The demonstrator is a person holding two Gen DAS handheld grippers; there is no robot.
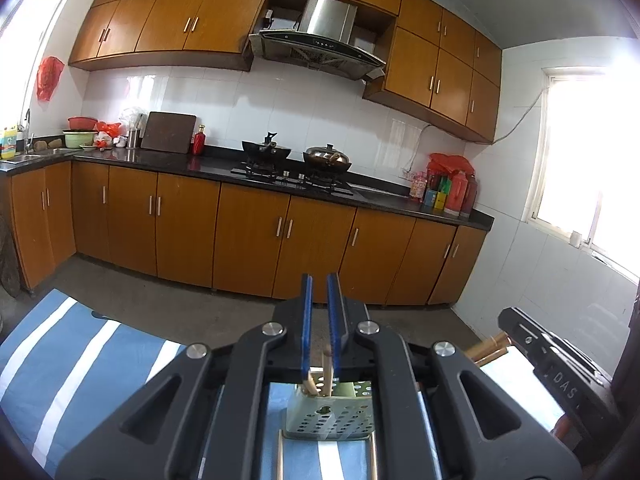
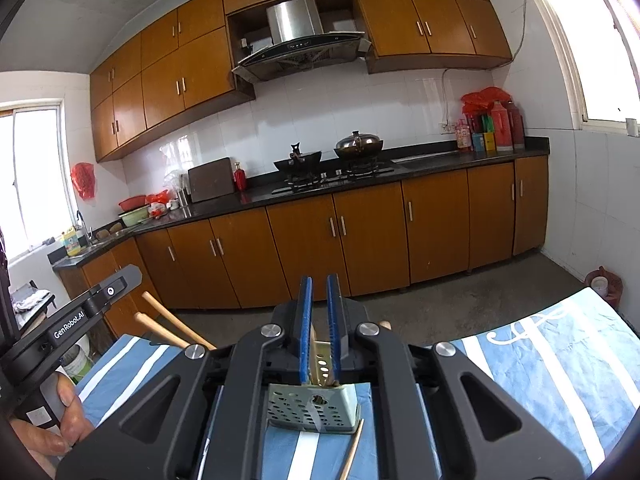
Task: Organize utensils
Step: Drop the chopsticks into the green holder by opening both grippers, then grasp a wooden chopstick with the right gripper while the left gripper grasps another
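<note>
Nearest in the left wrist view, two loose chopsticks lie flat on the blue-and-white striped cloth covering the table, one at each lower corner of the pale green perforated utensil holder. The holder stands upright on the cloth, directly under the left gripper. Two wooden sticks stand in it, their tops rising between the blue fingers; whether the fingers clench a stick or merely straddle it cannot be told, though the gap between them is narrow.

In the right wrist view, one chopstick lies on the cloth just beside the holder's lower right corner. The right gripper sits above the holder with its fingers nearly closed; something wooden sits low between them, and a grasp cannot be confirmed. To the left, wooden handles stick out beside the other gripper's black body, with a hand on it.

Beyond the table lie the concrete floor, orange-brown cabinets, a dark counter with two woks on the stove and a range hood above
</note>
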